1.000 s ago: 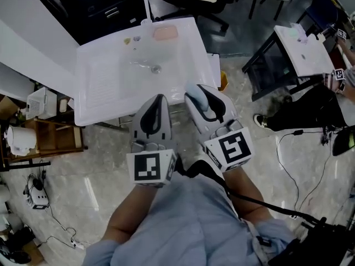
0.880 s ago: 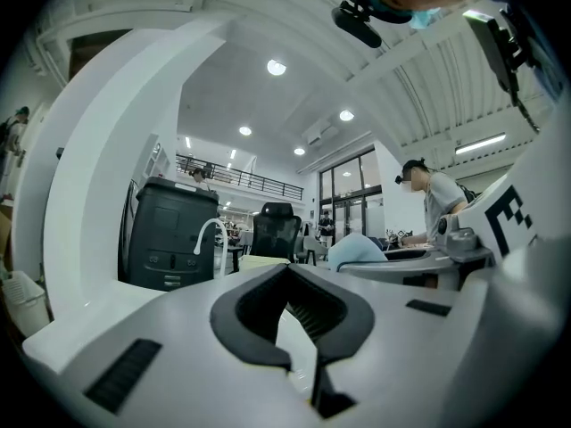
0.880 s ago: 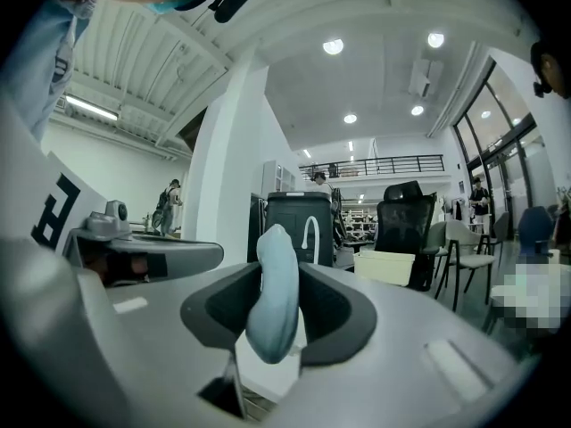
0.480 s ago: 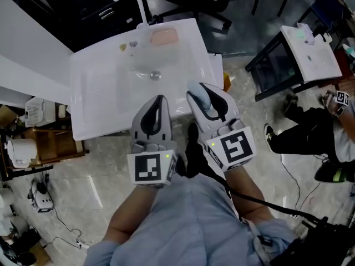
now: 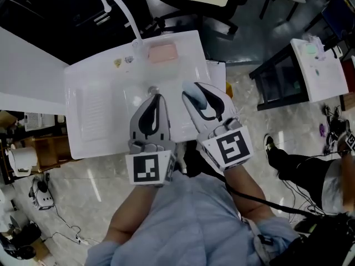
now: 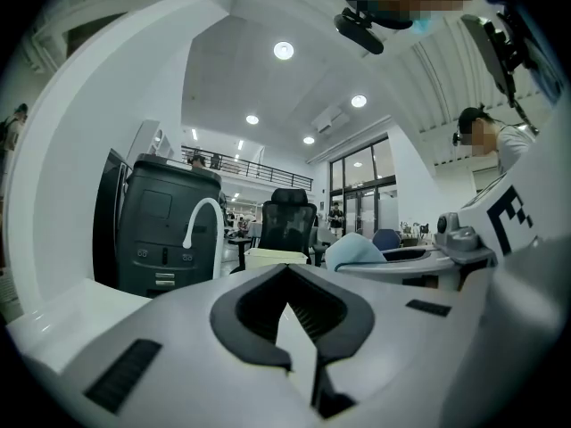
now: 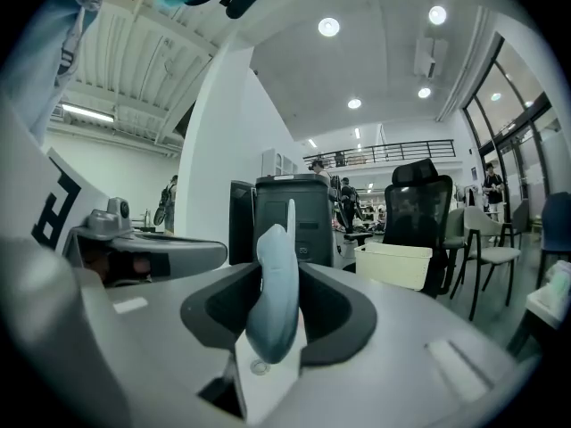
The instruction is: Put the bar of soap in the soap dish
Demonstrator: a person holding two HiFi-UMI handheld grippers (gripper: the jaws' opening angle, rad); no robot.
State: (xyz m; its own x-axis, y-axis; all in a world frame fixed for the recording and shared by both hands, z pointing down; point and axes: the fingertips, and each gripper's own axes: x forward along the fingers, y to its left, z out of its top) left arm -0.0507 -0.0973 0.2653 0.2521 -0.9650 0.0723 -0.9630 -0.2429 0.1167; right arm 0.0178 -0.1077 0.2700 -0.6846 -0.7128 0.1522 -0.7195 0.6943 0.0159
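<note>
The bar of soap (image 5: 195, 97) is a pale blue-grey oval with rounded edges. It stands on its narrow edge between the jaws of the right gripper (image 5: 198, 89), which pinch it by its flat faces over the near right part of the white sink (image 5: 94, 101). The left gripper (image 5: 155, 99) is just beside it, its jaws pressed together at the tips with nothing between them. The soap dish (image 5: 163, 52) is a pink rounded rectangle on the sink's far rim, just right of the curved white tap (image 5: 118, 3) and well apart from the soap.

The soap's lower end is sunk behind the dark pads. The left gripper's tip hides part of the drain (image 5: 152, 89). Glare washes out the dish, so its inside cannot be made out.

A second ago both grippers' tips stood short of the sink's near edge. Now they reach over the basin side by side, nearer the dish, and the grip on the soap is unchanged
</note>
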